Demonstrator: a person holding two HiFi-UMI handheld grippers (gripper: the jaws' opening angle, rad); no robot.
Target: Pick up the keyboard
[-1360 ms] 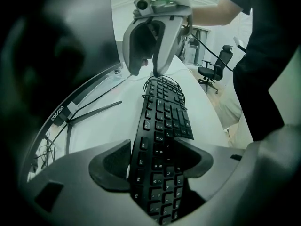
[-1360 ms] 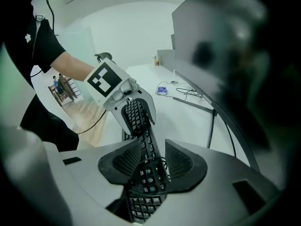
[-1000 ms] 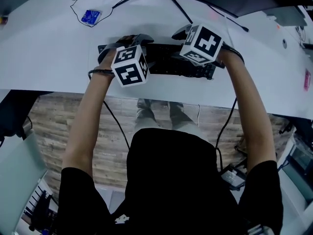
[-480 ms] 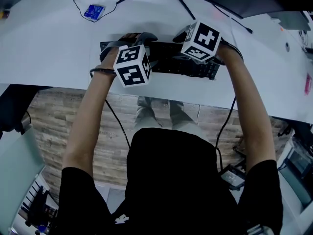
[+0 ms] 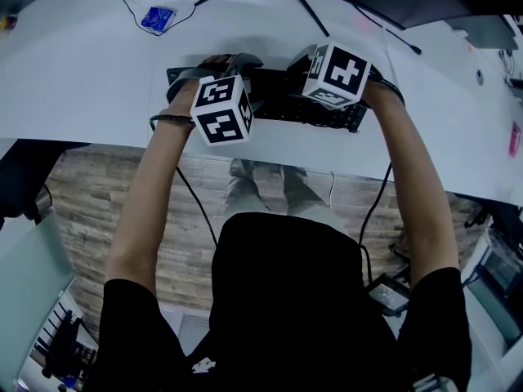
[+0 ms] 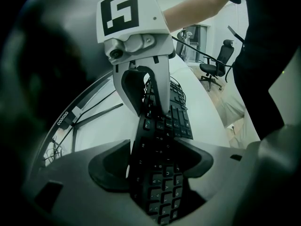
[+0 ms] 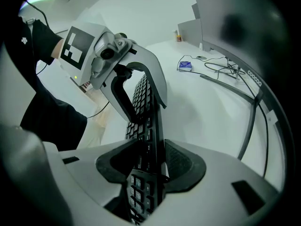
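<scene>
A black keyboard lies across the white desk near its front edge. My left gripper is at the keyboard's left end, and its pads press on the keyboard, which runs edge-on between them. My right gripper is at the other end. Its jaws have just been closing with the keyboard between them, and the pads now touch both faces. Each gripper view shows the other gripper clamped over the keyboard's far end. In the head view the marker cubes hide both sets of fingertips.
A small blue object with a thin cable lies at the back left of the desk. A dark monitor arm and cables cross the back. The desk's front edge runs just below the keyboard. An office chair stands beyond.
The right gripper's cube has tipped slightly and sits a little lower over the keyboard. The left gripper and the keyboard stay where they were.
</scene>
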